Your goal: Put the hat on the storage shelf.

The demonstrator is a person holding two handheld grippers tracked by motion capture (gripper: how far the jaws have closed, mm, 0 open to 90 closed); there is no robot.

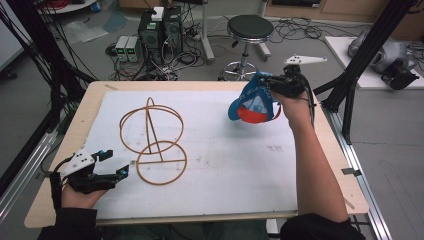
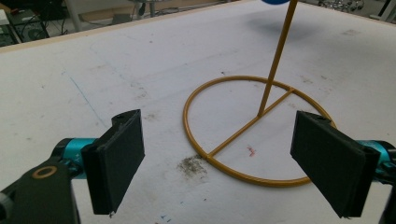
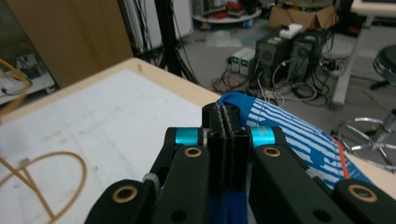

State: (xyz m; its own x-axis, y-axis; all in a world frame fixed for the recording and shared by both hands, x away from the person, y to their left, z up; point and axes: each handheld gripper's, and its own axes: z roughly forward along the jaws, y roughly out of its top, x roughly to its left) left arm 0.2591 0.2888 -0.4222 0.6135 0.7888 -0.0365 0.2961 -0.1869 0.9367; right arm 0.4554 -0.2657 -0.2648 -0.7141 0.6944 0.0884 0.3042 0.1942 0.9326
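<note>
Blue cap point(image 1: 252, 102) with white stripes and a red-orange underside, that's what I've got in my right gripper point(image 1: 272, 86), hanging clear above the far right part of the white sheet point(image 1: 225, 165) that covers the wooden table point(image 1: 60, 165). In the right gripper view the two black jaws are pressed flat together with a fold of the blue striped fabric point(image 3: 299, 130) pinched between them, cloth bulging out to the side of the pads. The cap's hollow faces roughly toward me in the high view; I see a pale triangular patch inside it, and I can't tell what that is.

Over on the near left, my left gripper point(image 1: 114, 164) sits low at the sheet's edge, jaws spread wide with nothing between them. Its own view shows both black pads point(image 2: 116, 158) well apart, with the base ring of the yellow wire stand point(image 2: 243, 140) lying on the sheet just ahead of them. That stand point(image 1: 152, 142) is upright left of centre: a flat ring base with a cross-bar, a thin rod rising from it, wire hoops on top. Cap and stand are well apart, neither gripper touching the stand.
</note>
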